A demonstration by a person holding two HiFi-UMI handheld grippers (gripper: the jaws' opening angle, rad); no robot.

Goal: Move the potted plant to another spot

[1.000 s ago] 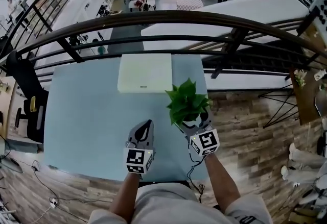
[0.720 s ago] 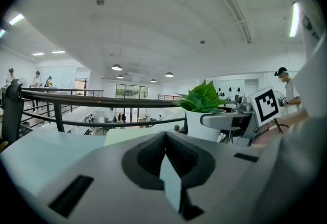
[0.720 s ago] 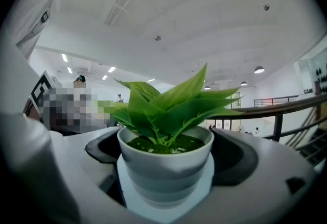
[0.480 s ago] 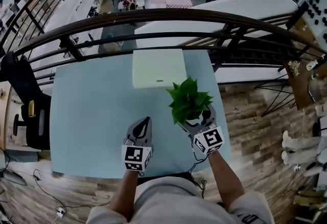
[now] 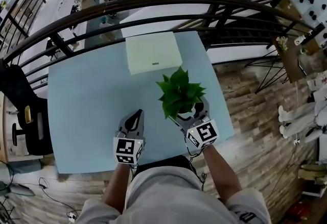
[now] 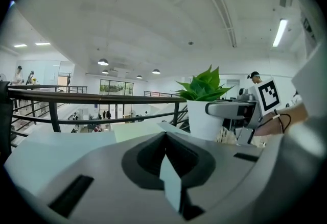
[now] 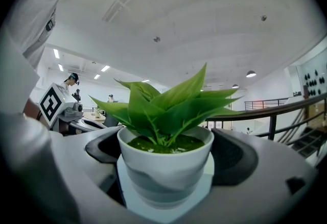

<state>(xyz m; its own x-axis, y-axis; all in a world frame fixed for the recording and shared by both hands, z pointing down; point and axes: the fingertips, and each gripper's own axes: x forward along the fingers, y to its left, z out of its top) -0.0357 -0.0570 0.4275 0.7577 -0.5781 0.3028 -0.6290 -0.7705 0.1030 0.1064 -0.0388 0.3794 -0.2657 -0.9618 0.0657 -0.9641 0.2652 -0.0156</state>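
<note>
Here, near the tabletop's [image 5: 87, 100] right edge, the right hand-held gripper [image 5: 191, 116] clasps the potted plant [image 5: 179, 93]; left hand-held gripper [image 5: 135, 116] closed, empty.

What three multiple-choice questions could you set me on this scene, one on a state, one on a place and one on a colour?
1. The left gripper has its jaws:
A. wide apart
B. together, holding nothing
C. clamped on a cup

2. The potted plant is:
A. between the jaws of the right gripper
B. between the left gripper's jaws
C. untouched by either gripper

3. The pot is:
A. black
B. red
C. white

Answers:
1 B: the left gripper view shows its jaws meeting with nothing between them.
2 A: the right gripper view shows the pot seated between that gripper's jaws.
3 C: the pot's wall is plainly white in both gripper views.
</note>
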